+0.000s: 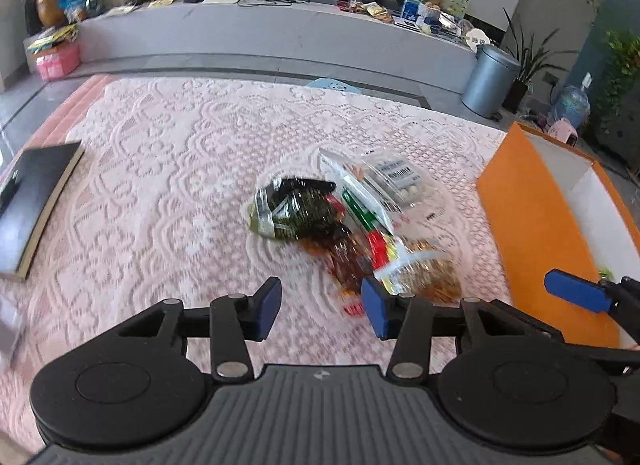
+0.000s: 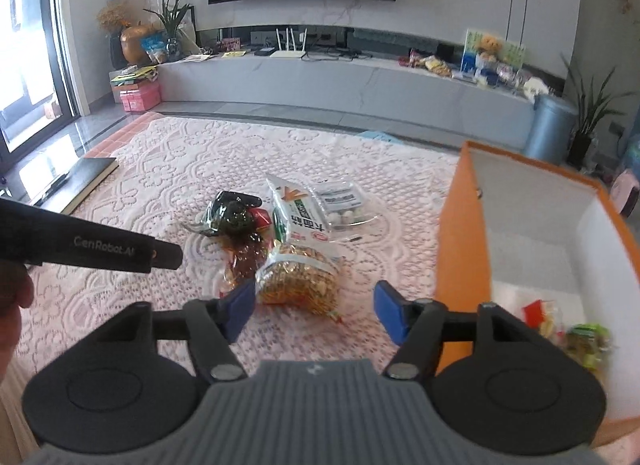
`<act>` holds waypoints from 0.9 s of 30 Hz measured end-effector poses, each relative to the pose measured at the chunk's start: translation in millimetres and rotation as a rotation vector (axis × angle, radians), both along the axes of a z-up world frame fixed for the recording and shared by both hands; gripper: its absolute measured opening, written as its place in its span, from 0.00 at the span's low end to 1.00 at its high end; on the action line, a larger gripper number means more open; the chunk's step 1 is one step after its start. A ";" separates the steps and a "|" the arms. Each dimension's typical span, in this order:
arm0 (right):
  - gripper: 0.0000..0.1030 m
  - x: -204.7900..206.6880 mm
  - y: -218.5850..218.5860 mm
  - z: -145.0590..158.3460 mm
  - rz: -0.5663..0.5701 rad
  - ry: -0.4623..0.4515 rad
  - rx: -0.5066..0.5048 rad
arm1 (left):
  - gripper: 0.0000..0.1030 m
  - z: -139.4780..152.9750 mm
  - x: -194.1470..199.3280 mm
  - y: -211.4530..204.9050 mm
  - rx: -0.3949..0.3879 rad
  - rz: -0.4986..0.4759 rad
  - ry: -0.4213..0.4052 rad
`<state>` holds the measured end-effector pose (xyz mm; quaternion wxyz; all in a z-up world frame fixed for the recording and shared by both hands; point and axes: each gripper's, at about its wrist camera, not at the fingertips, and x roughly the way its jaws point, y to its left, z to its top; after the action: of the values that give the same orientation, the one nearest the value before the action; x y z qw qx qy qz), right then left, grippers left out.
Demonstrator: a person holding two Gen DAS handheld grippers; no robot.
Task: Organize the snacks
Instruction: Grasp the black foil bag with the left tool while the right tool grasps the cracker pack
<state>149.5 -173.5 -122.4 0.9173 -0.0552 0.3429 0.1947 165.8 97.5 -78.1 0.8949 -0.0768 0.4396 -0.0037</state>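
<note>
A pile of snack packets lies on the pink lace cloth [image 1: 160,169]: a dark green packet [image 1: 292,209], a brown one [image 1: 344,261], a golden crunchy one [image 1: 424,269] [image 2: 300,277], a white-and-green one [image 1: 360,201] [image 2: 296,209] and a clear one holding white balls [image 1: 404,181] [image 2: 344,205]. My left gripper [image 1: 323,307] hangs open just short of the pile, nothing between its blue pads. My right gripper [image 2: 315,311] is open too, the golden packet lying just beyond its fingertips. To the right stands an orange box [image 1: 520,225] [image 2: 460,233] with a few snacks [image 2: 588,341] inside.
A black book [image 1: 36,201] [image 2: 80,181] lies at the cloth's left edge. The left gripper's body [image 2: 88,249] and a hand [image 2: 12,305] reach in from the left of the right wrist view. A grey bin [image 1: 490,81] and a long low bench stand beyond the table.
</note>
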 end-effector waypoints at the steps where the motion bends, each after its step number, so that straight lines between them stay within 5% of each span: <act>1: 0.67 6.9 2.1 -3.1 -0.004 0.011 0.004 | 0.53 -1.9 5.7 0.9 0.007 -0.008 0.008; 19: 0.71 89.9 20.4 -47.8 -0.082 0.183 0.100 | 0.39 -58.3 77.9 54.6 -0.128 0.246 0.115; 27: 0.69 94.9 32.5 -62.8 -0.048 0.223 0.075 | 0.10 -66.1 79.8 58.1 -0.153 0.256 0.110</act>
<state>244.4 -141.0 -185.2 0.8793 0.0093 0.4364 0.1904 245.6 155.6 -144.2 0.8542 -0.2002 0.4730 0.0809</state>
